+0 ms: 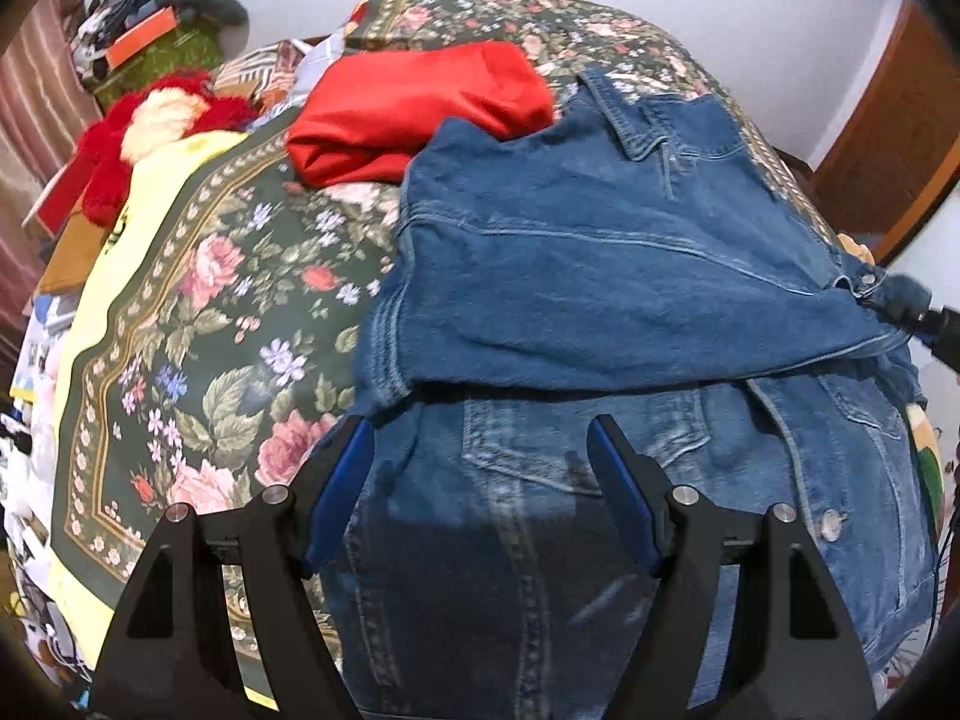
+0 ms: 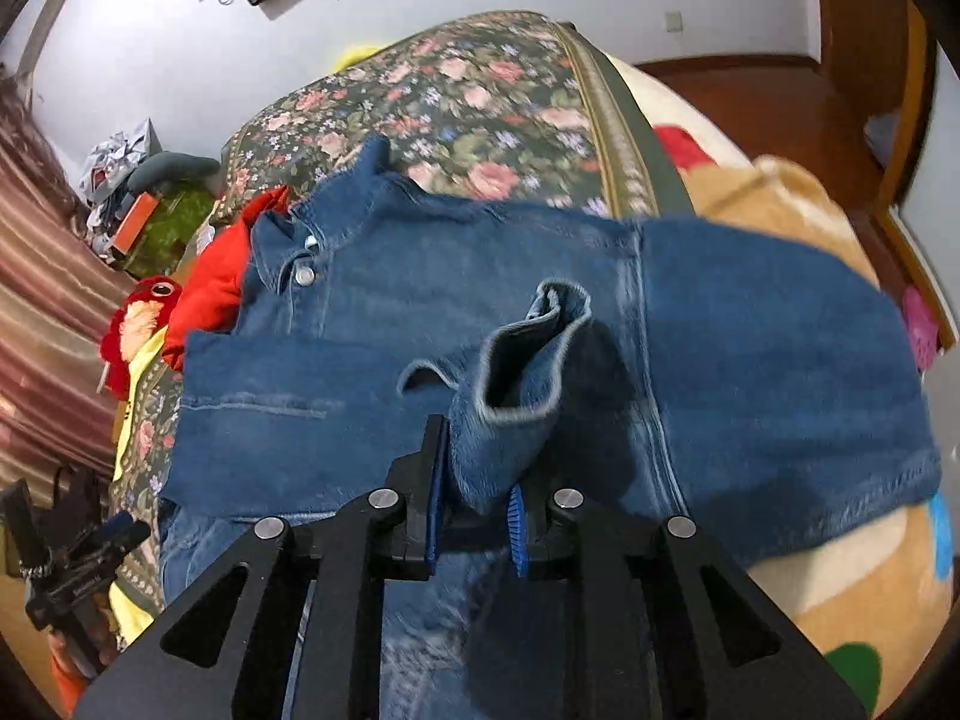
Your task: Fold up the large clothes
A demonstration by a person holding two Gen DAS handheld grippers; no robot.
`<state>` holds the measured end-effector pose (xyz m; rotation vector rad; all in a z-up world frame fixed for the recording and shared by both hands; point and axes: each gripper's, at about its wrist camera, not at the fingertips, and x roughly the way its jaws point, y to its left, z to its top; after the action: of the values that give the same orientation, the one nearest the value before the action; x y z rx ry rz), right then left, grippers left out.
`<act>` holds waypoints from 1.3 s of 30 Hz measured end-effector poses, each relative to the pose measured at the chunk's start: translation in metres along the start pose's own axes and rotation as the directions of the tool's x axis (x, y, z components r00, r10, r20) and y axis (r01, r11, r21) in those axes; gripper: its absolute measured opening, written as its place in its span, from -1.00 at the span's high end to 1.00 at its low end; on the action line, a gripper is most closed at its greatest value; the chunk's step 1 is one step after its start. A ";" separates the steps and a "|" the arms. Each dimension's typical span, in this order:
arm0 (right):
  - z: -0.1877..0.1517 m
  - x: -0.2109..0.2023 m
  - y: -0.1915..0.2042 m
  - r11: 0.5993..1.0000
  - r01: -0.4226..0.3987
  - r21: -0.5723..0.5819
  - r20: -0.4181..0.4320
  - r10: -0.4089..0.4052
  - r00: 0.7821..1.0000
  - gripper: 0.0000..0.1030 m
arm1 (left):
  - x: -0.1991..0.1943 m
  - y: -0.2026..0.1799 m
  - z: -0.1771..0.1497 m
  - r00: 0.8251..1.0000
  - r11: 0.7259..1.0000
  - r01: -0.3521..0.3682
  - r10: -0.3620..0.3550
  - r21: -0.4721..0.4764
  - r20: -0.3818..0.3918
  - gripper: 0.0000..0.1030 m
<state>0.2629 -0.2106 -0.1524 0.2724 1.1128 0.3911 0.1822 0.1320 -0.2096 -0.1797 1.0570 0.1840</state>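
Observation:
A blue denim jacket (image 1: 600,276) lies on the floral bedspread (image 1: 228,312), its upper part folded over the lower part. My left gripper (image 1: 480,450) is open and empty, jaws wide apart just above the jacket's near half. My right gripper (image 2: 477,480) is shut on a bunched cuff or edge of the denim jacket (image 2: 522,360) and holds it lifted over the garment. In the left wrist view the right gripper (image 1: 936,324) shows at the far right edge, gripping the fold. The left gripper also shows in the right wrist view (image 2: 90,546) at the lower left.
A folded red garment (image 1: 414,108) lies beyond the jacket. A red plush toy (image 1: 150,120) and a yellow cloth (image 1: 114,276) lie at the left. A beige patterned blanket (image 2: 798,204) is on the right side of the bed. Clutter (image 1: 144,30) is piled by the wall.

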 end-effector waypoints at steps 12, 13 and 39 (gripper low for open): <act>-0.019 -0.025 -0.044 0.995 0.031 0.092 -0.016 -0.030 0.999 0.11 | -0.013 -0.054 0.022 0.999 0.992 0.037 -0.041 0.124 0.032 -0.56; -0.018 -0.029 -0.046 0.995 0.038 0.091 -0.010 -0.037 0.999 0.10 | -0.013 -0.059 0.027 0.998 0.990 0.043 -0.048 0.133 0.036 -0.56; -0.044 -0.048 -0.235 0.789 -0.047 0.613 0.086 -0.008 0.996 -0.66 | 0.037 -0.166 0.073 0.987 0.957 0.160 -0.156 0.241 -0.037 -0.66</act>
<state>0.2440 -0.4426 -0.2264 0.8750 1.1297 0.0152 0.3007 -0.0093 -0.1971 -0.0431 1.0684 -0.0930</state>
